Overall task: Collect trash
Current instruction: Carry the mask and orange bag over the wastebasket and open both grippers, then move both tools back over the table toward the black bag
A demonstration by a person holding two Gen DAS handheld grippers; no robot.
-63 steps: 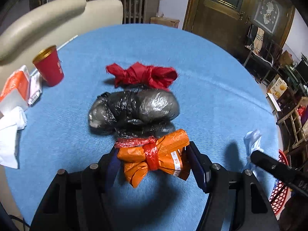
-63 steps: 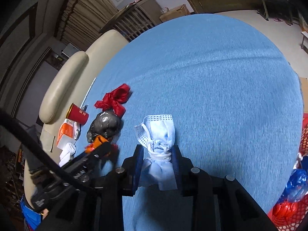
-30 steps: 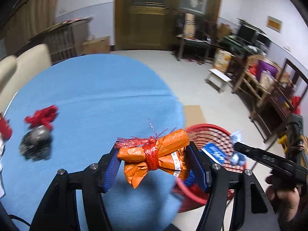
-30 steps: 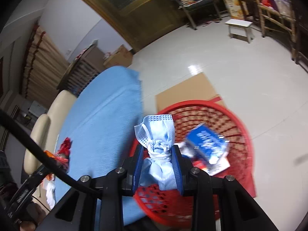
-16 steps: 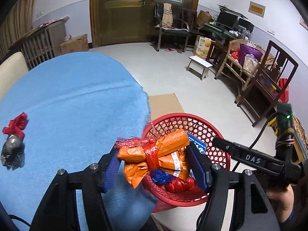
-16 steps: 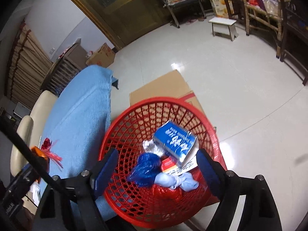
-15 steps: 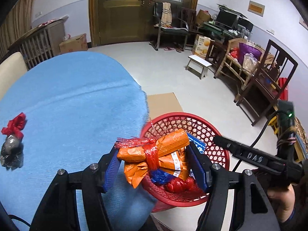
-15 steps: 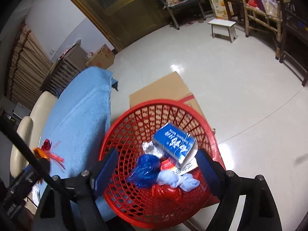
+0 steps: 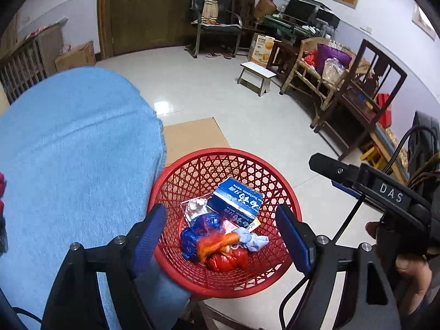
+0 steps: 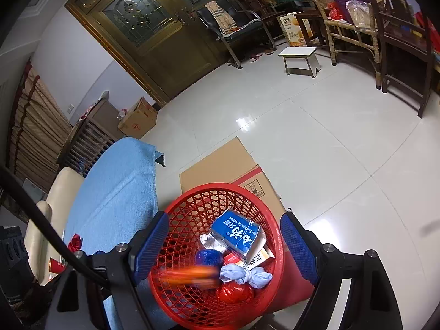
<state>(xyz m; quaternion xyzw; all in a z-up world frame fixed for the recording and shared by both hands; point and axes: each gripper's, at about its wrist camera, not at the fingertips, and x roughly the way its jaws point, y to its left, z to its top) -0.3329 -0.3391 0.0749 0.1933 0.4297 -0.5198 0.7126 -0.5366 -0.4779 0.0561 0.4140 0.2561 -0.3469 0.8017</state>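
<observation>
Inside the red basket on the floor beside the blue-covered table lies the orange bundle, motion-blurred, among other trash. Left gripper and right gripper above: jaws spread, empty.

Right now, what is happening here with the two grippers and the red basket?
A person collects trash with two handheld grippers. Both the left gripper and the right gripper hang open above the red basket beside the blue-covered table. The orange bundle and the light blue mask are in the basket.
</observation>
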